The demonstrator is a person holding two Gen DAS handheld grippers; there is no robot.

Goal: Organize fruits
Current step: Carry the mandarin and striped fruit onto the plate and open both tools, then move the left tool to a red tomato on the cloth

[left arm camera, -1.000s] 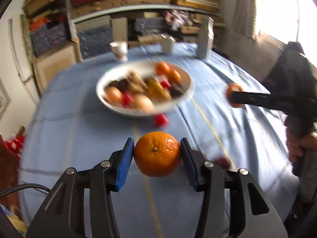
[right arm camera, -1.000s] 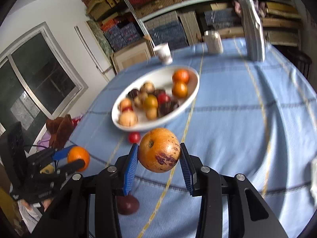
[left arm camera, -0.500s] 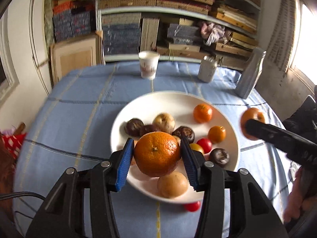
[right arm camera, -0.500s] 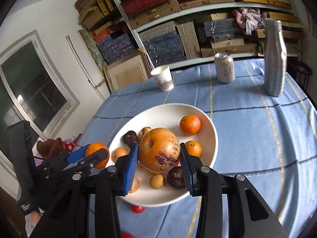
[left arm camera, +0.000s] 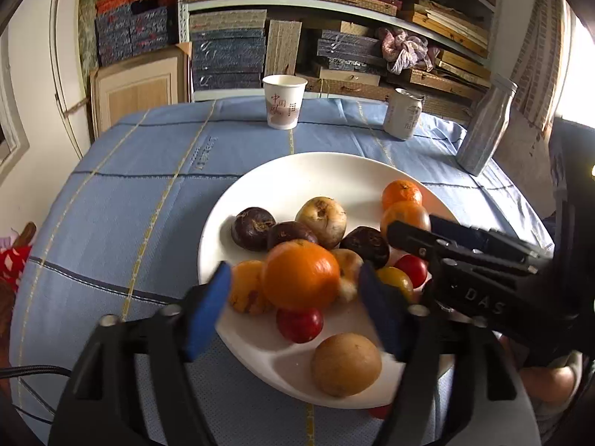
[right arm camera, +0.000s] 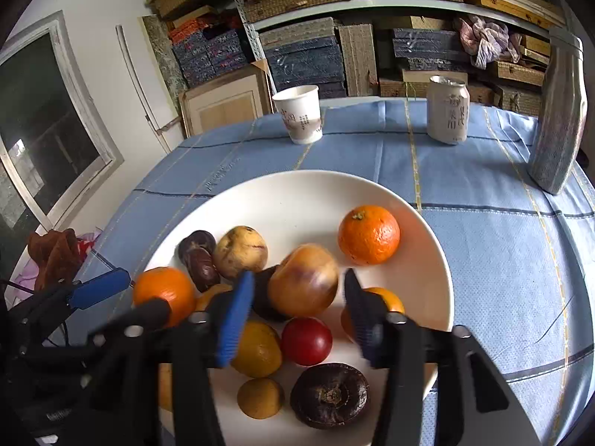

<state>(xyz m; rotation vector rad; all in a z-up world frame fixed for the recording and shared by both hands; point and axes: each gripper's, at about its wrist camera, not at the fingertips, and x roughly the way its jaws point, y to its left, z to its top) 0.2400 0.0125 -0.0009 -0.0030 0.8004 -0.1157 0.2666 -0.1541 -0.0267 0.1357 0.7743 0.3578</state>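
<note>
A white plate (left arm camera: 297, 178) (right arm camera: 297, 193) on the blue tablecloth holds several fruits: oranges, dark purple ones, tan ones, red ones. My left gripper (left arm camera: 295, 299) is open over the plate's near left side; the orange (left arm camera: 300, 274) it carried sits free between its blue pads, on the pile. My right gripper (right arm camera: 295, 303) is open over the plate's middle; the tan-orange blotched fruit (right arm camera: 303, 284) sits free between its pads. The left gripper shows in the right wrist view (right arm camera: 100, 290), with its orange (right arm camera: 163, 293). The right gripper shows in the left wrist view (left arm camera: 465, 245).
A paper cup (left arm camera: 284, 101) (right arm camera: 299, 113), a drink can (left arm camera: 403, 117) (right arm camera: 446, 109) and a grey bottle (left arm camera: 485, 126) (right arm camera: 557, 111) stand at the table's far side. A red fruit (left arm camera: 379, 410) lies just off the plate's near rim. Shelves of boxes stand behind.
Both grippers moved forward and down over the plate, then opened. The orange and the blotched fruit are no longer clamped and rest among the plate's fruits.
</note>
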